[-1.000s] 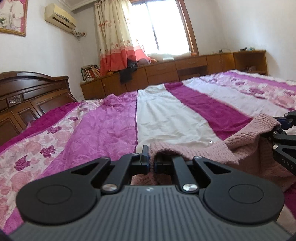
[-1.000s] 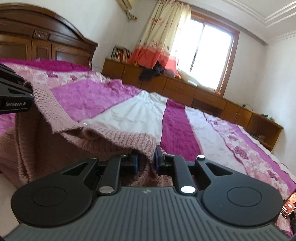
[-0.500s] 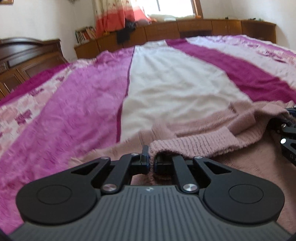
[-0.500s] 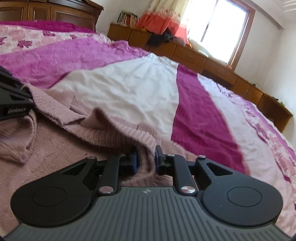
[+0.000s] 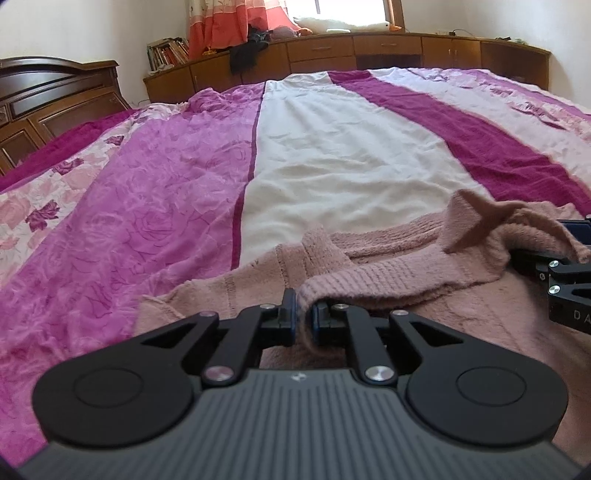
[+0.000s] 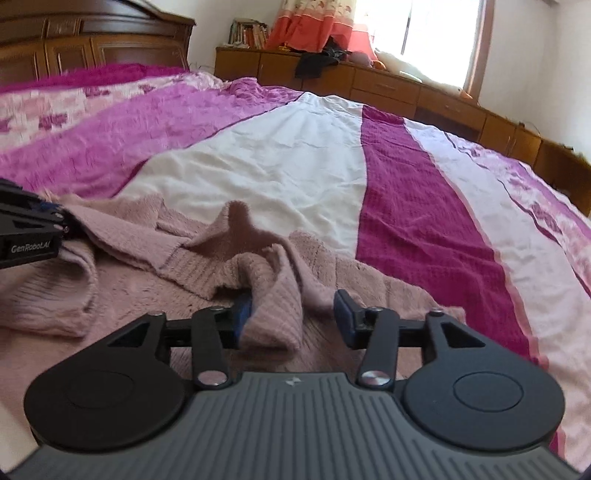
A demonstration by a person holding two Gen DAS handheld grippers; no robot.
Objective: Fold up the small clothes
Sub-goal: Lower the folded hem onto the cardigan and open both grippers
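Pink ribbed-knit sweater (image 5: 406,273) lies crumpled low on the bed, its far edge reaching onto the cream stripe of the striped magenta, cream and floral bedspread (image 5: 332,155). The left claw (image 5: 303,322) is clamped on a thick rolled hem of the knit, the fabric pinched between its blue-padded fingers. The right claw (image 6: 293,317) stands apart, one pad touching a loose fold of the sweater (image 6: 269,295) and the other clear of it, so it grips nothing.

By my reading, the step in hand is laying a folded edge down onto the body of the garment: one side is let go, the other not yet. The next move likely calls for the left claw to open as well, then both to find a fresh edge, since the collar region between them sits bunched and peaked rather than flat and would need smoothing.

Beyond the bed stand a dark carved wooden headboard (image 6: 92,40), a low run of brown wooden cabinets (image 5: 369,55) under a bright window, with orange-and-cream curtains (image 6: 314,26) and a row of books (image 5: 166,51).
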